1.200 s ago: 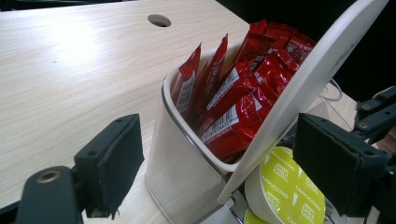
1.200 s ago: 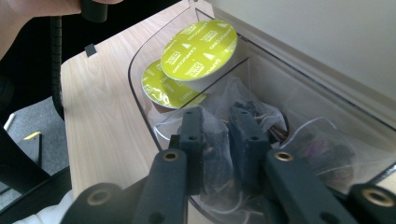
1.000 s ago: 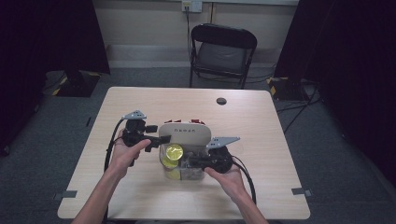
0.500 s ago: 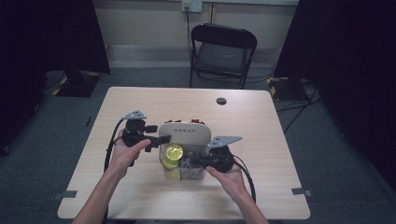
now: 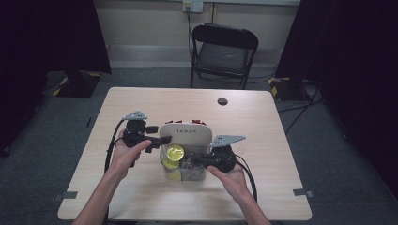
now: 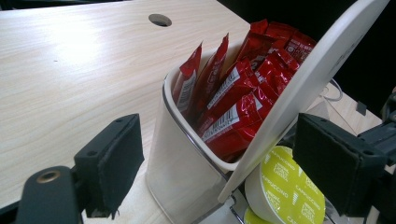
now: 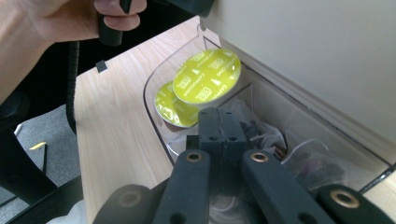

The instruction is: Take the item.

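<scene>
While the white lid (image 6: 308,84) of the clear organiser box (image 5: 185,157) stands tilted up on its hinge, the sorting inside looks partly done: two yellow-green coffee capsules (image 7: 205,77) already lie stacked in the box's near left compartment, red sachets (image 6: 243,93) stand upright in the far compartment behind the lid, and small dark packets (image 7: 308,163) fill the section to the capsules' right. What is left, by my reading, is to place or pull out whatever the right hand is working on and then lower the lid.

At the box's left edge, the left gripper (image 6: 224,158) straddles the raised lid and the sachet compartment's wall with its jaws partly apart; the right pad (image 6: 338,158) seems to rest against the lid, though contact is hard to confirm. Inside the box, just right of the capsules, the right gripper (image 7: 223,122) has its jaws pressed fully together, with nothing visibly pinched between them.
</scene>
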Tool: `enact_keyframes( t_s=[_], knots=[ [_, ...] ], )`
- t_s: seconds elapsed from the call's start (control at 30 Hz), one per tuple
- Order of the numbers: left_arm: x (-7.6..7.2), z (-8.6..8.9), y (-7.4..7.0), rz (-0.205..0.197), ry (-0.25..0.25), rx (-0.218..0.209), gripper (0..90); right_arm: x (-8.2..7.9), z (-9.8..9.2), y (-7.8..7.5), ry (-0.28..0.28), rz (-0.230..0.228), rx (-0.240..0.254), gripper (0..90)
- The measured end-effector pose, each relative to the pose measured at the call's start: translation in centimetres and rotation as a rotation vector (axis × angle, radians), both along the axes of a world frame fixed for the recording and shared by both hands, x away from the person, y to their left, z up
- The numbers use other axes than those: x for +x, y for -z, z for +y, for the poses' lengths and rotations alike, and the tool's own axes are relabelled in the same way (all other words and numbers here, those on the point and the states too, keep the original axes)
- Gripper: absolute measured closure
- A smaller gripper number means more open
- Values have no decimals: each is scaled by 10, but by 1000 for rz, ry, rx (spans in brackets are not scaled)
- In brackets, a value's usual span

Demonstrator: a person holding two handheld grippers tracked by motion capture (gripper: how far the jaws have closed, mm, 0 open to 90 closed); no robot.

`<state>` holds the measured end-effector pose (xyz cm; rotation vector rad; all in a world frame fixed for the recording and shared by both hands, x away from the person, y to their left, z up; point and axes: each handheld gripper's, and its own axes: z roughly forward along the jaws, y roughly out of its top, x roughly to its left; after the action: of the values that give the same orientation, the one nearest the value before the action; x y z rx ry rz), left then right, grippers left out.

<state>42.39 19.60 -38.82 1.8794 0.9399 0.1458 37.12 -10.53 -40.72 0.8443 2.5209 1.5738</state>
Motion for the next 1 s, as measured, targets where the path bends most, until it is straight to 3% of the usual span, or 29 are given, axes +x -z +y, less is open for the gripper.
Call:
enact_keyframes(
  t_s=[1.0],
  knots=[
    [1,-1,2,5,9,8,157,-2,-12,-15,30,-30,50,900]
  ],
)
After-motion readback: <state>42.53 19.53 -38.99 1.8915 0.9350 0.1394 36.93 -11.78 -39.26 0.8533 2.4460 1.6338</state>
